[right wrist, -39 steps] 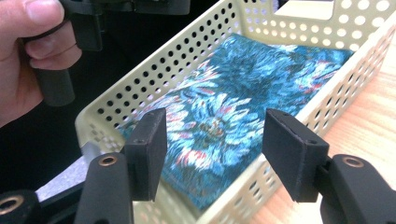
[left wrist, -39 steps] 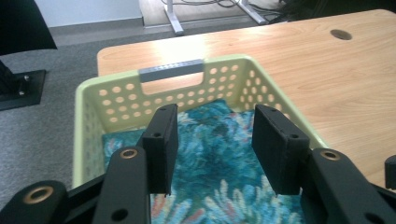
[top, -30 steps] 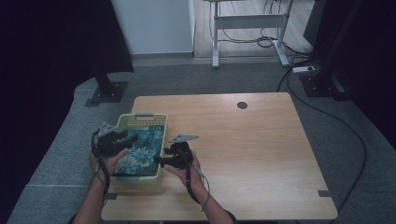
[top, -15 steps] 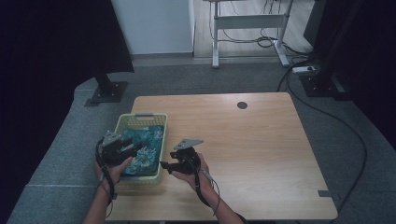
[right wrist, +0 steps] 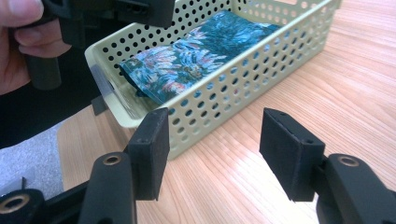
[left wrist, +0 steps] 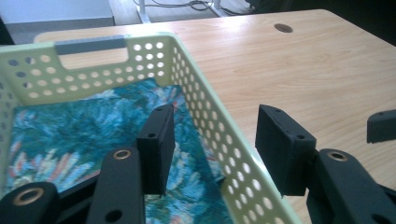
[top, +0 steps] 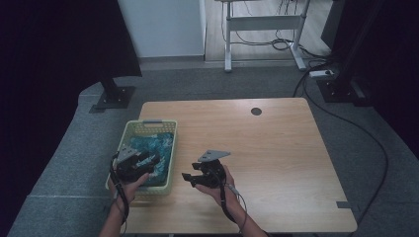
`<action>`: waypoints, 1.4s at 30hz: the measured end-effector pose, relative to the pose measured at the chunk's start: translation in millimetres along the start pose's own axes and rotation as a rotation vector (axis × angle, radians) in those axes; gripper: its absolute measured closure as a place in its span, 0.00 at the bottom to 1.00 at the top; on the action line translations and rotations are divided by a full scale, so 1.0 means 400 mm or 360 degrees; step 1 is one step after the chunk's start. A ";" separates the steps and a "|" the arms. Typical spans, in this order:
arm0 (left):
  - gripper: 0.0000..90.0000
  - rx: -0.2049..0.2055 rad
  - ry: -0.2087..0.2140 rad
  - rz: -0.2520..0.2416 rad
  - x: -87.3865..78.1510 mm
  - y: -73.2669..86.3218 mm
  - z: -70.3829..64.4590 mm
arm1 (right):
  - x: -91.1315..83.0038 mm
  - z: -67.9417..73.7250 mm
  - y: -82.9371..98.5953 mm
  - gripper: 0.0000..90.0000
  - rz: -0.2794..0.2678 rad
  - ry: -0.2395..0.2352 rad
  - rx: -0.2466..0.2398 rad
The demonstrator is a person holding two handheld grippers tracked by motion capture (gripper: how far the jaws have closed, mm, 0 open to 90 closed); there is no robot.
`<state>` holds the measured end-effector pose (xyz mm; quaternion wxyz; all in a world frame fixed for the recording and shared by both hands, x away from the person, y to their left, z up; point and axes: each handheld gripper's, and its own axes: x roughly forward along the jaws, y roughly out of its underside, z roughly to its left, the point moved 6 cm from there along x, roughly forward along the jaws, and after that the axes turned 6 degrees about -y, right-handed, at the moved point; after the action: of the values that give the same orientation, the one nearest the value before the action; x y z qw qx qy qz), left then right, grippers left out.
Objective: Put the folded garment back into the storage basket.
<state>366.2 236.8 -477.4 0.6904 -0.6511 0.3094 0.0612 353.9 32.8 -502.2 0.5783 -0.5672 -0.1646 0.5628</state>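
Both tools have drawn back toward the person. The left tool (top: 148, 160), jaws apart, straddles the perforated basket's (top: 170, 143) right wall above the folded teal floral cloth (top: 157, 146); the right tool (top: 188, 177), jaws apart, hovers over bare tabletop (top: 276, 158) just beside the basket.

The basket (right wrist: 261, 70) is pale green plastic, smooth and full of little round holes. The cloth (left wrist: 70, 135) inside it is soft, with a blue-green flower print. The tabletop (top: 276, 148) is smooth, light wood with fine lines. Each tool has matt black plastic jaws.
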 end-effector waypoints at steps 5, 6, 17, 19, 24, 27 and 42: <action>0.53 0.0024 0.0024 0.0009 0.007 0.015 -0.037 | -0.034 -0.013 0.021 0.47 -0.0008 0.0018 -0.0001; 0.53 0.0033 0.0026 0.0012 0.008 0.017 -0.044 | -0.041 -0.015 0.026 0.47 -0.0008 0.0023 -0.0001; 0.53 0.0084 0.0076 0.0006 0.007 0.033 -0.109 | -0.115 -0.032 0.065 0.48 -0.0020 0.0061 -0.0028; 0.53 0.0086 0.0087 0.0008 0.007 0.038 -0.117 | -0.127 -0.035 0.071 0.49 -0.0020 0.0067 -0.0030; 0.53 0.0104 0.0109 0.0023 0.011 0.052 -0.137 | -0.156 -0.046 0.086 0.49 -0.0027 0.0083 -0.0022; 0.53 0.0112 0.0124 0.0026 0.013 0.060 -0.151 | -0.173 -0.052 0.099 0.49 -0.0026 0.0093 -0.0023; 0.53 0.0188 0.0208 0.0056 0.034 0.120 -0.259 | -0.295 -0.096 0.196 0.49 -0.0032 0.0182 0.0014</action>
<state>317.9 142.5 -521.6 0.7047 -0.6063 0.3683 0.0124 312.3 -105.8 -527.0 0.5949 -0.5942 -0.1345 0.5244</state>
